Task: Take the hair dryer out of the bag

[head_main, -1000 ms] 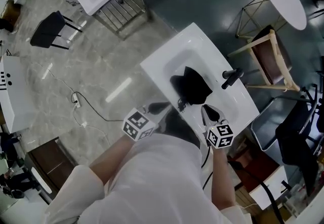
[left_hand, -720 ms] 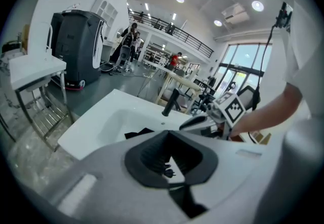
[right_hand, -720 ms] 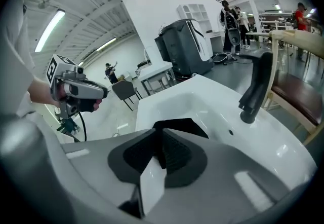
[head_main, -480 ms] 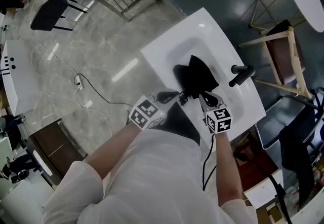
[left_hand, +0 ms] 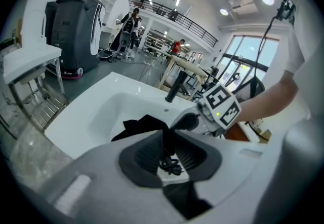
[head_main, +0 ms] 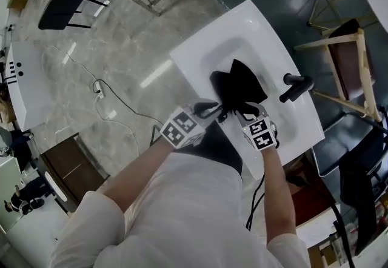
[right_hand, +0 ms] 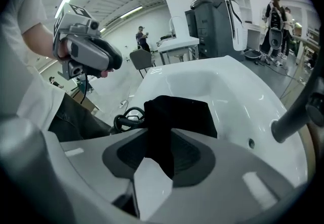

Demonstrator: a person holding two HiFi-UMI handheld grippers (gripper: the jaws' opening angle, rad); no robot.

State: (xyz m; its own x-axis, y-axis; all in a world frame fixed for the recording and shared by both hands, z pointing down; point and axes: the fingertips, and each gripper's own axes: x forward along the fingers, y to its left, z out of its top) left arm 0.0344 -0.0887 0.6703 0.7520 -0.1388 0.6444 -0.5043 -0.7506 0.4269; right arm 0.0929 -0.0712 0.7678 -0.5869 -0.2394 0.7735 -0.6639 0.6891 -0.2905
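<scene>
A black fabric bag lies crumpled in the basin of a white sink. At its near edge, my left gripper and right gripper each have a fold of the bag between their jaws. In the left gripper view the jaws are opening, with a thin strip of bag and a black cord with a plug between the pads. The right gripper's jaws are opening wider around a fold of the bag. A coiled black cable shows at the bag's edge. The hair dryer itself is hidden.
A black faucet stands at the sink's right rim. A wooden chair and a dark chair are to the right. On the marble floor to the left are a black stool and a trailing cable.
Both grippers have come down with the bag's near edge to the sink's front rim. The right gripper has rolled and moved closer to the left one.
</scene>
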